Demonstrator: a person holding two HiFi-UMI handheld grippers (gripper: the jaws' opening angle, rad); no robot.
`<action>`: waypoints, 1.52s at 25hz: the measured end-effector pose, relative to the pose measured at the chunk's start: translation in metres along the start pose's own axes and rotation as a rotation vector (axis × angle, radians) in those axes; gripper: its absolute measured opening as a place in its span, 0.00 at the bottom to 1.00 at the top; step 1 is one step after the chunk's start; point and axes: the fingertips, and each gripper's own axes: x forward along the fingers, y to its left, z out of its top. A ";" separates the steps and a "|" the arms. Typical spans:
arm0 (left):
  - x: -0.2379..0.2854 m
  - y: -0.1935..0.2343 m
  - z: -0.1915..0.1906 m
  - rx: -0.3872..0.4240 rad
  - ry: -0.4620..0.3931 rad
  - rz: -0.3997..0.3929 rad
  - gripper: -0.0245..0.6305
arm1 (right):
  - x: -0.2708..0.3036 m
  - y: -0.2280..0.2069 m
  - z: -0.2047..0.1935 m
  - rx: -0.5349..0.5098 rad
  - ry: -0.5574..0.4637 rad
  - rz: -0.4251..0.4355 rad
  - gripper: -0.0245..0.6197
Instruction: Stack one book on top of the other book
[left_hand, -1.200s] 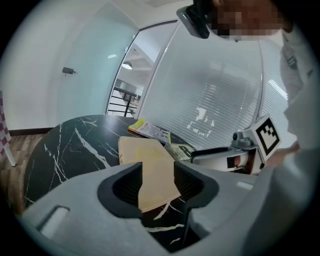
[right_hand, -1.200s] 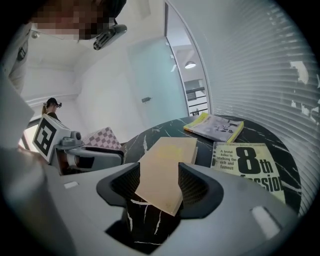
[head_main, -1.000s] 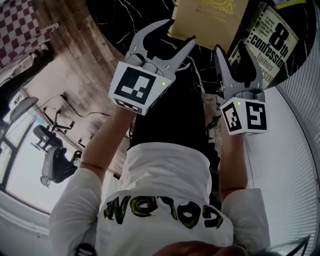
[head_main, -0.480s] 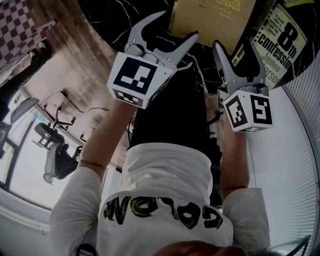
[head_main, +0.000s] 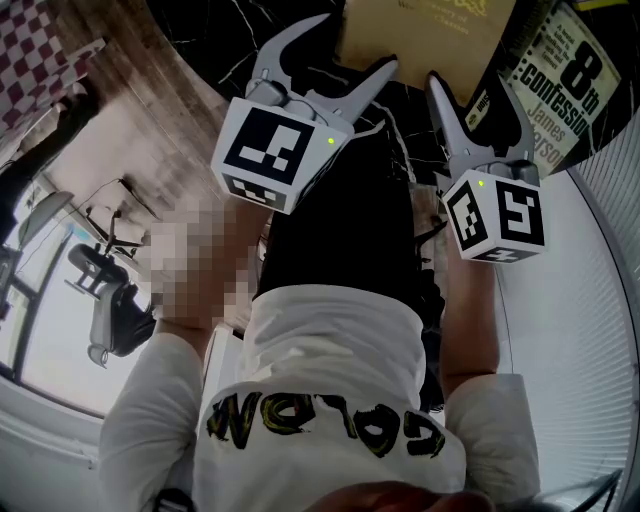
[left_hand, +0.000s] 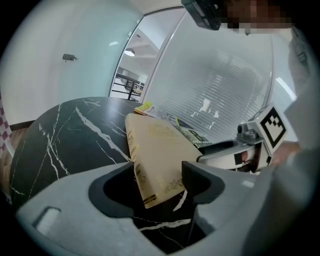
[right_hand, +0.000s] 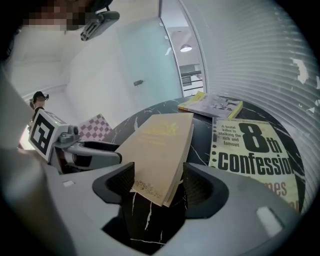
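Observation:
A tan book (head_main: 430, 30) lies flat on the black marble table (head_main: 240, 40). To its right lies a white book with big black print (head_main: 560, 80). My left gripper (head_main: 358, 40) hovers at the tan book's near left corner; its jaws are opening, and that corner (left_hand: 160, 155) shows in the gap with neither pad touching it. My right gripper (head_main: 465, 80) hangs over the same book's near right corner (right_hand: 160, 145). Its jaws are closing from wide, and the pads stand clear of the book. The printed book (right_hand: 255, 150) lies just right of that gripper.
A third, yellow-edged book (right_hand: 210, 106) lies at the table's far side. The round table's edge (left_hand: 30, 150) curves off at the left. A checkered seat (head_main: 40, 60) stands beyond it. Slatted blinds (right_hand: 260, 60) close off the right side.
Both grippers' jaws have spread wider. Both grippers sank a little toward the tan book's near end.

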 end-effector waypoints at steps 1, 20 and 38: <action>0.000 0.000 0.000 -0.002 0.001 -0.001 0.49 | 0.001 0.000 -0.001 -0.004 0.007 0.001 0.51; -0.007 -0.006 0.000 -0.045 -0.009 0.031 0.48 | -0.006 0.006 0.004 -0.001 -0.006 0.005 0.43; -0.064 -0.039 0.049 -0.022 -0.067 0.068 0.48 | -0.067 0.036 0.045 -0.014 -0.075 0.015 0.43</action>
